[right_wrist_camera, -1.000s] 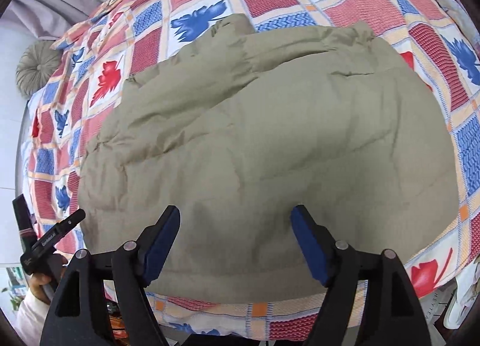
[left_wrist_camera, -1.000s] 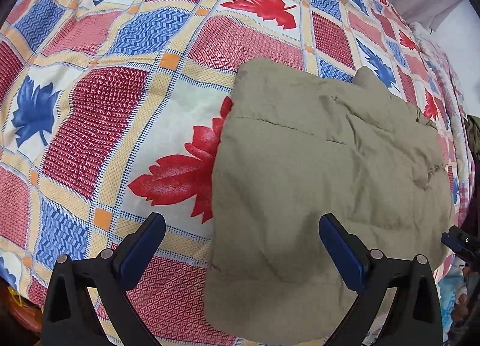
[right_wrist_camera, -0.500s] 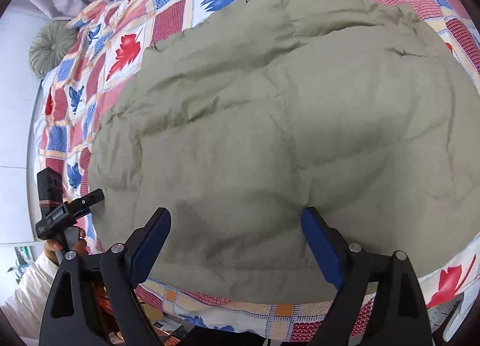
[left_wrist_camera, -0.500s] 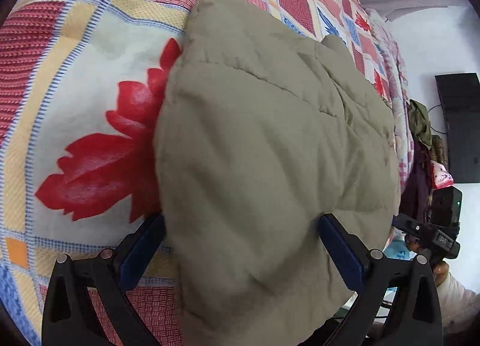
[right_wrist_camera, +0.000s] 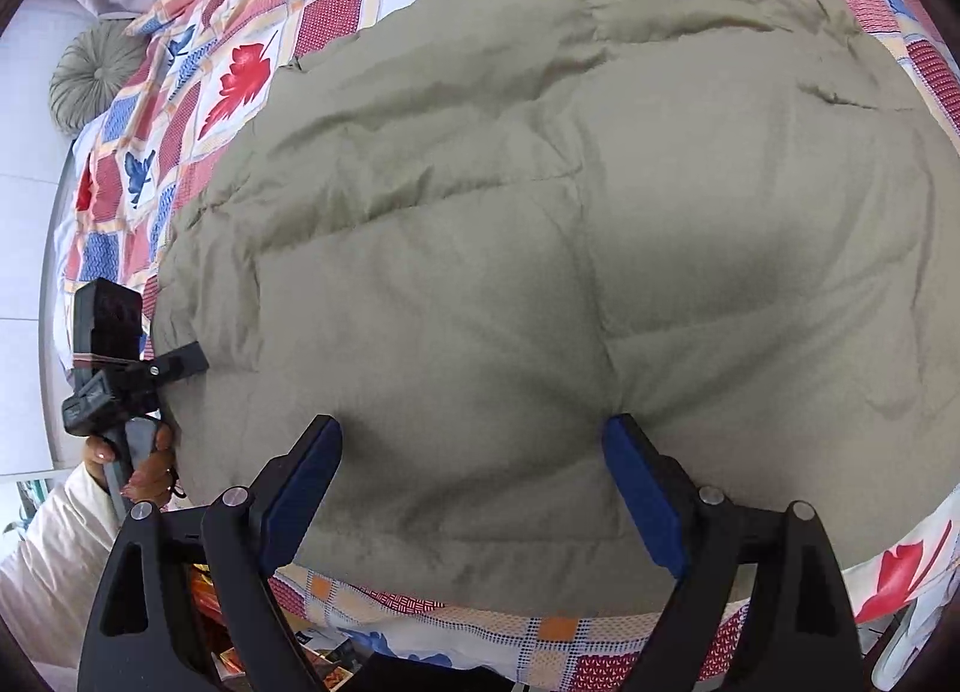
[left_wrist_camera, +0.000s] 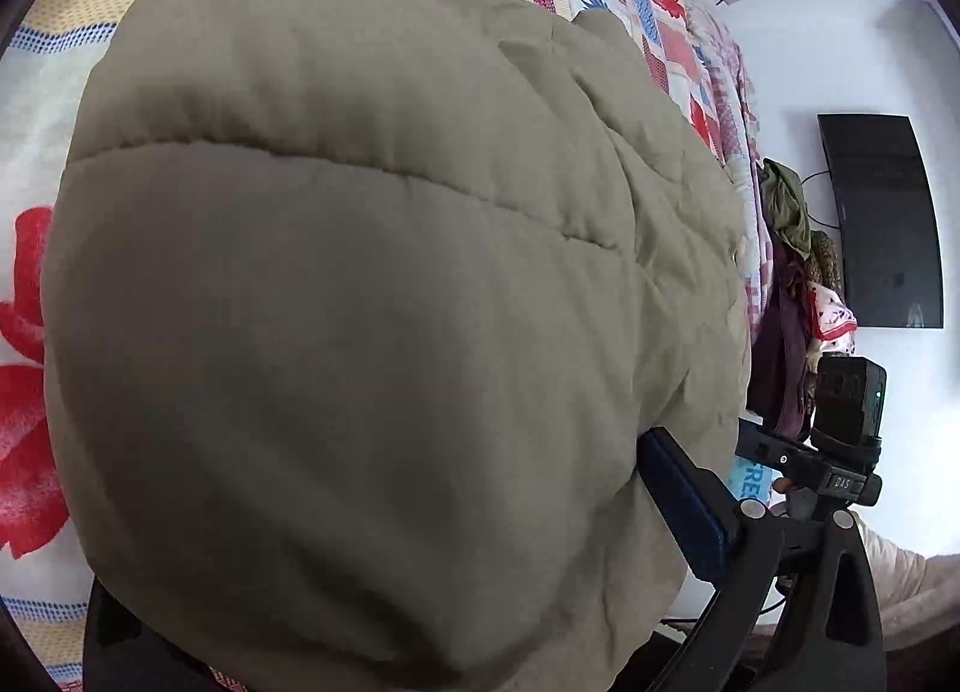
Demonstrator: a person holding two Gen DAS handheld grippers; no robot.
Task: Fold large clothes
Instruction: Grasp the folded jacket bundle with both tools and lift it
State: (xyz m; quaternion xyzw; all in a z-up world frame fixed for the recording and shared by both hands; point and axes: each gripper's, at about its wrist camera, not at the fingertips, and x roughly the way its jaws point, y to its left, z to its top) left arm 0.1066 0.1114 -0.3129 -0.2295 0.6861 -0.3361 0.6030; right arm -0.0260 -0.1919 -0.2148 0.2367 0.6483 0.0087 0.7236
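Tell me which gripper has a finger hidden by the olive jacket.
The left gripper: the jacket covers its left finger, while both fingers of the right gripper show.

a patchwork bedspread (right_wrist_camera: 252, 92) of red and blue leaf squares lies under everything i see, and a round grey-green cushion (right_wrist_camera: 90, 74) sits by its far corner. off my left side a dark flat screen (left_wrist_camera: 879, 218) hangs on the white wall (left_wrist_camera: 840, 56), with a heap of clothes (left_wrist_camera: 792, 272) piled near it.
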